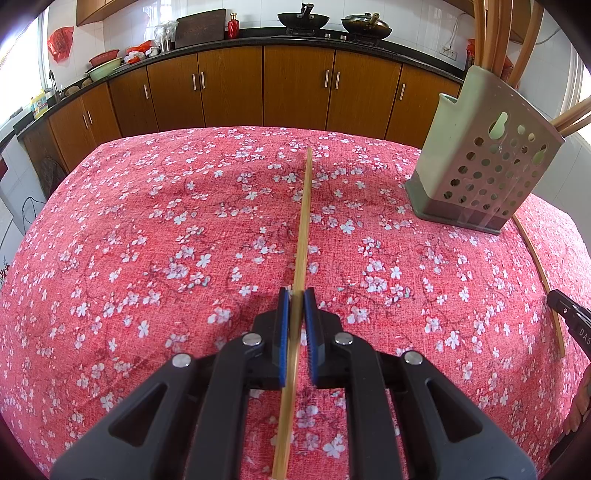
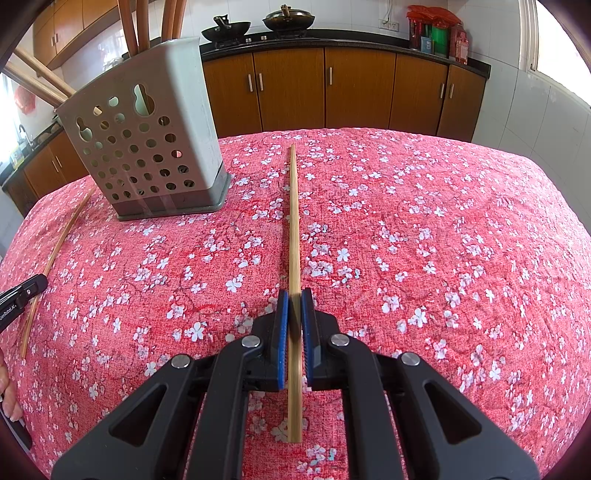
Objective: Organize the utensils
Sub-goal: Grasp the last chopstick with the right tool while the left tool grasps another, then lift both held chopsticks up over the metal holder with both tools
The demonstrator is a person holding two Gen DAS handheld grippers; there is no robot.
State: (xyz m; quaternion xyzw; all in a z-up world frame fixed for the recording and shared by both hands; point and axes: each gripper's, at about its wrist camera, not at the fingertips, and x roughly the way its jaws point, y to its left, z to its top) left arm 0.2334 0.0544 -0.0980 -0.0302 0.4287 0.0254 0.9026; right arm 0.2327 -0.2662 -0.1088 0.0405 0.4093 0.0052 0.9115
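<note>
My left gripper [image 1: 296,297] is shut on a bamboo chopstick [image 1: 303,221] that runs straight ahead over the red floral tablecloth [image 1: 147,240]. My right gripper [image 2: 294,297] is likewise shut on a second chopstick [image 2: 294,221]. A grey perforated utensil holder [image 1: 480,162] [image 2: 147,140] stands upright between the two hands, with several wooden sticks rising from it. In the left wrist view the right gripper [image 1: 567,315] and its chopstick [image 1: 537,269] show at the right edge. The left gripper [image 2: 24,293] and its chopstick [image 2: 55,254] show at the left edge of the right wrist view.
Brown kitchen cabinets [image 1: 295,88] under a dark counter run behind the table. Two woks [image 1: 303,18] sit on the stove there. Part of a person's hand [image 2: 7,398] shows at the frame edge.
</note>
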